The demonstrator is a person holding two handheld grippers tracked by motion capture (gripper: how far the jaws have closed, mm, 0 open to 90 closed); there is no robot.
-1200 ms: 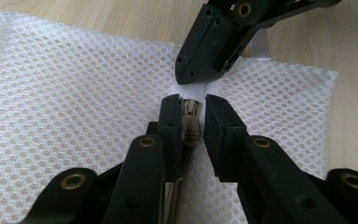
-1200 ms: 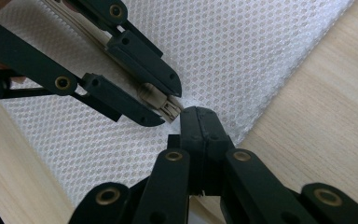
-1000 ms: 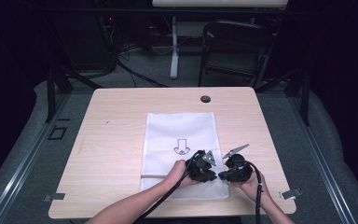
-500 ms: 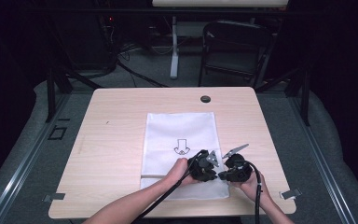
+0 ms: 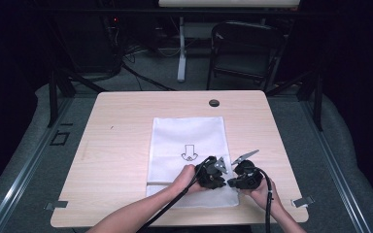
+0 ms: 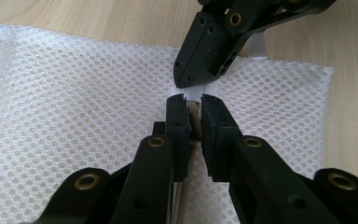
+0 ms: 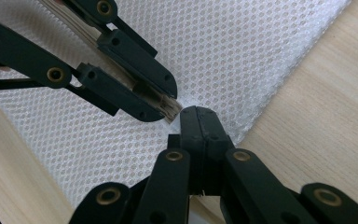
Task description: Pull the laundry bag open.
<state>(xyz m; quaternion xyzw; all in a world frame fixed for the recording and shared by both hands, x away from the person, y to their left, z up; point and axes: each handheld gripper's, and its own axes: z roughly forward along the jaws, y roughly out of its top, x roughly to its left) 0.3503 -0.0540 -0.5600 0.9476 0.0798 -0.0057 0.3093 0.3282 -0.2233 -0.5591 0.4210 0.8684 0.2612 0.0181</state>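
A white mesh bag (image 5: pixel 187 136) with a black arrow print lies flat in the middle of the wooden table (image 5: pixel 116 145). Both grippers meet tip to tip over its near right part. My left gripper (image 6: pixel 193 100) is shut on a beige zipper strip (image 6: pixel 195 120) along the bag's (image 6: pixel 74 93) edge. Opposite it, my right gripper (image 7: pixel 198 111) is shut, its tip pinching a small white tab (image 6: pixel 194 93) of the bag (image 7: pixel 223 46). In the high view the left gripper (image 5: pixel 212 175) and right gripper (image 5: pixel 240 180) sit side by side, each held by a hand.
A black round grommet (image 5: pixel 214 103) sits near the table's far edge. A dark folding chair (image 5: pixel 243 48) and cables stand behind the table. Metal clips (image 5: pixel 303 201) mark the front corners. Bare wood lies left of the bag.
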